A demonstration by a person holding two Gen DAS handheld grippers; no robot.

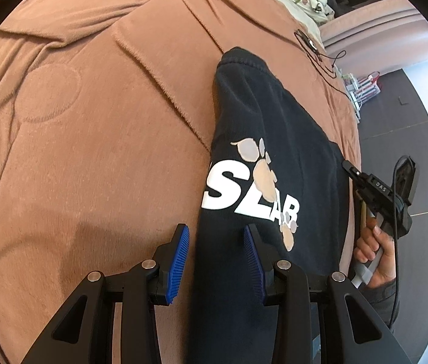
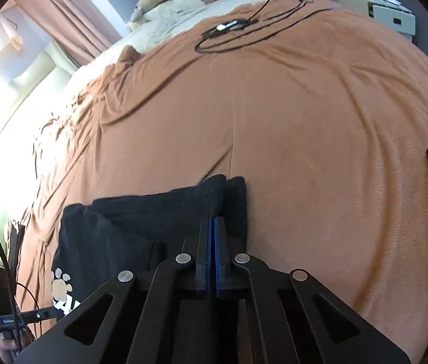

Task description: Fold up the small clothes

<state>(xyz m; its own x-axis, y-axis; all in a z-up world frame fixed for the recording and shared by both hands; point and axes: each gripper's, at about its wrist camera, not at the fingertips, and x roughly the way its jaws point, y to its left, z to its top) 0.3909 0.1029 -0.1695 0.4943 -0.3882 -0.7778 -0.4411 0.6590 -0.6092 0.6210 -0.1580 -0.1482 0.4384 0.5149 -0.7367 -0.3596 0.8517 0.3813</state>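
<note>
Lies soft and limp on the brown bed cover [image 2: 320,157]: dark printed garment [image 1: 274,139], best pinched at hems, right tool [image 2: 214,227] clamped on its edge, left tool [image 1: 217,242] part-open astride a fold.

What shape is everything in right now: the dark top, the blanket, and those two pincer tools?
dark sweatshirt: partly folded, lying on the blanket.
brown blanket: spread over the bed, wrinkled.
left gripper: jaws apart, straddling the sweatshirt's near edge, pads not pressing.
right gripper: jaws shut, over the sweatshirt's edge.
black cable: coiled loosely on the blanket.
</note>
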